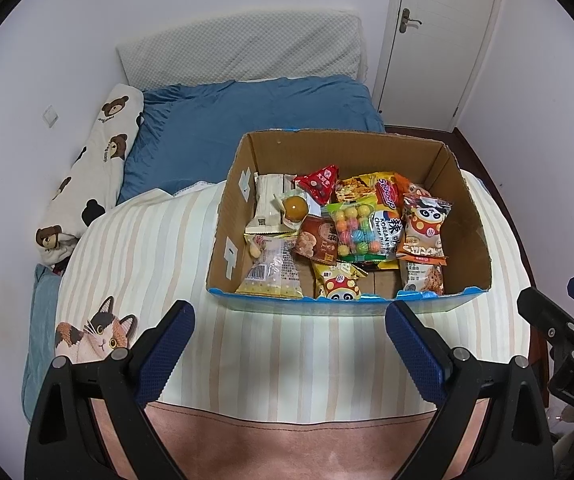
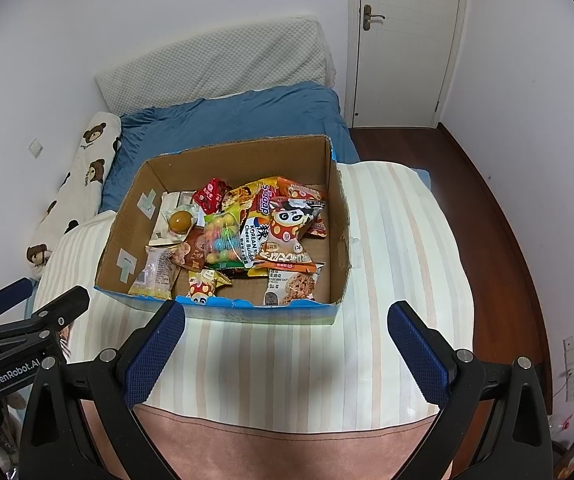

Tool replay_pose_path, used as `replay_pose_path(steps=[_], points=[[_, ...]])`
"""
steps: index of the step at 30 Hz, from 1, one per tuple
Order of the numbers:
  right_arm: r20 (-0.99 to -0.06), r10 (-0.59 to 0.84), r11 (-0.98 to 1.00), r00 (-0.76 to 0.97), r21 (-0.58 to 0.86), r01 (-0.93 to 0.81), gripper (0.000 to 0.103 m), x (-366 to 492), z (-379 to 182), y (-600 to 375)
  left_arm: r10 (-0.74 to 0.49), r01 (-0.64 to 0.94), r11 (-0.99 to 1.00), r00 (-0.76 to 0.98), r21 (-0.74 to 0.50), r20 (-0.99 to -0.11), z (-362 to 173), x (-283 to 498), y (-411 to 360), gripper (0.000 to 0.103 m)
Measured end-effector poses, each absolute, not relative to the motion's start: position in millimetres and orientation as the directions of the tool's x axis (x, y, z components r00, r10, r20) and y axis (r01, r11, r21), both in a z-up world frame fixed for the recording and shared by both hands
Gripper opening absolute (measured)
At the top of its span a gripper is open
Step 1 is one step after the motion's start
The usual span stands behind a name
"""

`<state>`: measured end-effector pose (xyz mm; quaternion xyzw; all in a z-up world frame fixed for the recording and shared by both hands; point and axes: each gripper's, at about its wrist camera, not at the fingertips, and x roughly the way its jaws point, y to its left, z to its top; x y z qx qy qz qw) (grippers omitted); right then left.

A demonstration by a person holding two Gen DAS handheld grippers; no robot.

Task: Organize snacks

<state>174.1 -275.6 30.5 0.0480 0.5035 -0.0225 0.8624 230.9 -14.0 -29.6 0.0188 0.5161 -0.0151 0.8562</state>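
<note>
Box (image 1: 463,204): near wall hides the lower ends of the front packets.
Mushroom packet (image 1: 337,280): lower half behind that wall.
Oat cookie packet (image 2: 291,286): top under the panda packet (image 2: 289,232).
Noodle packet (image 1: 383,232): wording partly covered by the candy bag (image 1: 353,228).
Left gripper (image 2: 27,308): cut off at the right view's left edge.
Small print: unreadable.

Both wrist cams sit near, high over the bed's (image 1: 279,360) near end, tilted down toward the far wall; both share the box (image 1: 439,308) (image 2: 299,316).
</note>
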Motion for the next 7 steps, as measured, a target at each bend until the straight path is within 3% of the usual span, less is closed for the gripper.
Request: replay_pose_path(steps=[7], points=[[-0.871,0.009,0.994,0.492,0.059,0.086,0.103,173.7,32.3,-276.0,-0.005,0.044,0.999,0.466,0.017,-0.885,-28.1,230.5,-13.2,0.098]])
